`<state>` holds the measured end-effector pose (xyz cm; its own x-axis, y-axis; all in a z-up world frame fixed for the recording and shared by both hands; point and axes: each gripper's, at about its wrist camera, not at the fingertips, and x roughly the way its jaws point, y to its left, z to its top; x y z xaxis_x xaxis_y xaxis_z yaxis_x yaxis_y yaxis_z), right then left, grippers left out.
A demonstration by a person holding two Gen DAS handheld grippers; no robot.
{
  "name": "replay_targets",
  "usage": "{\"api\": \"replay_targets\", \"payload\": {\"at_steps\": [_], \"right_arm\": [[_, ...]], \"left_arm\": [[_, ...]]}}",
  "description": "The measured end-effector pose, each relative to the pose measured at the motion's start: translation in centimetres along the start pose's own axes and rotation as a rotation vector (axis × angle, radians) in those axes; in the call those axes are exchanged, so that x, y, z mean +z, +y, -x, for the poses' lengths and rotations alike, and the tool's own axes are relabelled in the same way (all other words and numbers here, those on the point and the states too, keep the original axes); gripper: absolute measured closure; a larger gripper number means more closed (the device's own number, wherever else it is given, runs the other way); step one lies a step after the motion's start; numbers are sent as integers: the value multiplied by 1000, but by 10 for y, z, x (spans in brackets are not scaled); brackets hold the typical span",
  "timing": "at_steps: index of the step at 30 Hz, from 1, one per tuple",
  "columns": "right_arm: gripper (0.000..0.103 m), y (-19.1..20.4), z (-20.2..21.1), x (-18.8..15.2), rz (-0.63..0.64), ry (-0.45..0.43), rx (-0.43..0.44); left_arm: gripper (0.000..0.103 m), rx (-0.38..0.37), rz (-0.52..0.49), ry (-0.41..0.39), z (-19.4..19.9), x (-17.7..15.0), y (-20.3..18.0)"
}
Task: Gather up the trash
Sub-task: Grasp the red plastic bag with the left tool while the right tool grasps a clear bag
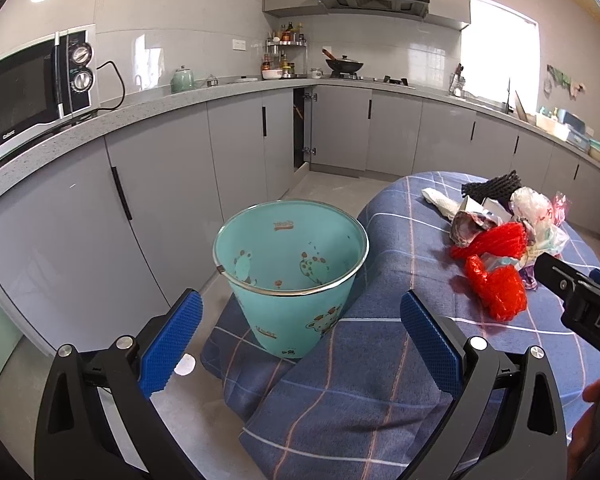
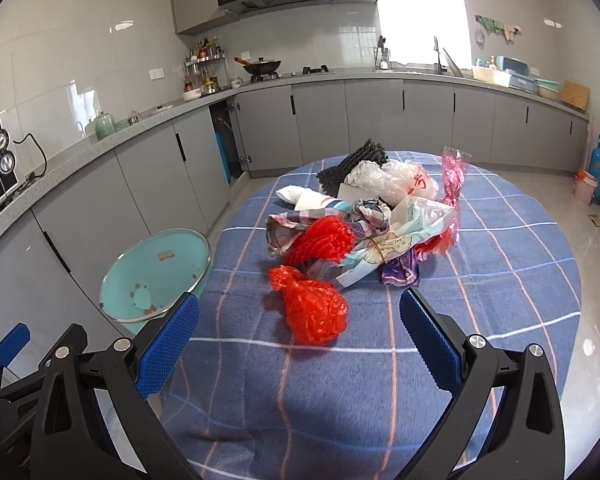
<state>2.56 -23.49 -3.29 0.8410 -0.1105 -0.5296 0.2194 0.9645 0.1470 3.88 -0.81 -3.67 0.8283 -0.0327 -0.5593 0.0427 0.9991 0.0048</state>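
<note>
Both pairs of jaws stand spread wide with nothing between their blue ribbed pads. From the left wrist view, the left gripper (image 1: 300,334) hangs over the turquoise plastic waste bin with cartoon animal prints and a thin metal rim (image 1: 291,260), which stands upright and looks empty, touching the draped edge of the blue checked tablecloth (image 1: 380,380) beside the round table. From the right wrist view, the right gripper (image 2: 299,332) hovers above that cloth, just in front of the trash.

Nearest the right gripper lies a crumpled red plastic mesh bag (image 2: 312,308), a little apart from the main heap. Behind it, a second bunch of red netting (image 2: 324,240) touches a crumpled printed paper wrapper (image 2: 300,220) and a clear plastic bag with pale printing (image 2: 400,228). A small purple wrapper (image 2: 400,272) peeks out under that bag. Farther back sit a black foam mesh sleeve (image 2: 356,160), a crinkled clear plastic bag (image 2: 388,180), a white crumpled paper piece (image 2: 296,194) and a pink transparent wrapper (image 2: 454,176).

Grey kitchen cabinets (image 2: 260,132) run along the walls behind the table.
</note>
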Motion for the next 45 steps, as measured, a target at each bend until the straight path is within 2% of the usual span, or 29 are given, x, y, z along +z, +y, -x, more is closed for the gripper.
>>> {"api": "replay_targets", "payload": {"at_steps": [10, 15, 20, 23, 24, 27, 31, 34, 40, 43, 45], "right_arm": [[4, -58, -27, -10, -30, 46, -48], [5, -82, -24, -18, -11, 26, -103], [6, -103, -32, -18, -32, 31, -128], [28, -108, -40, -16, -46, 52, -129], [29, -111, -44, -16, -56, 62, -129], [32, -123, -49, -14, -87, 77, -131], [38, -138, -49, -12, -114, 79, -130], [39, -143, -49, -8, -122, 80, -120], [39, -144, -53, 6, -141, 54, -82], [39, -142, -58, 16, -152, 33, -67], [39, -141, -63, 21, -169, 29, -58]], "left_arm": [[6, -62, -65, 27, -36, -3, -32], [6, -135, -80, 65, -53, -1, -52], [6, -244, -100, 103, -68, 12, -81], [7, -318, -115, 112, -70, 20, -104], [7, -347, -127, 121, -71, 22, -113], [12, -399, -148, 154, -78, 23, -138], [21, -422, -190, 180, -86, 18, -166], [28, -422, -202, 217, -94, 12, -178], [56, -455, -199, 266, -111, 2, -176], [68, -472, -223, 241, -112, 3, -173], [71, -479, -223, 233, -112, 4, -170]]}}
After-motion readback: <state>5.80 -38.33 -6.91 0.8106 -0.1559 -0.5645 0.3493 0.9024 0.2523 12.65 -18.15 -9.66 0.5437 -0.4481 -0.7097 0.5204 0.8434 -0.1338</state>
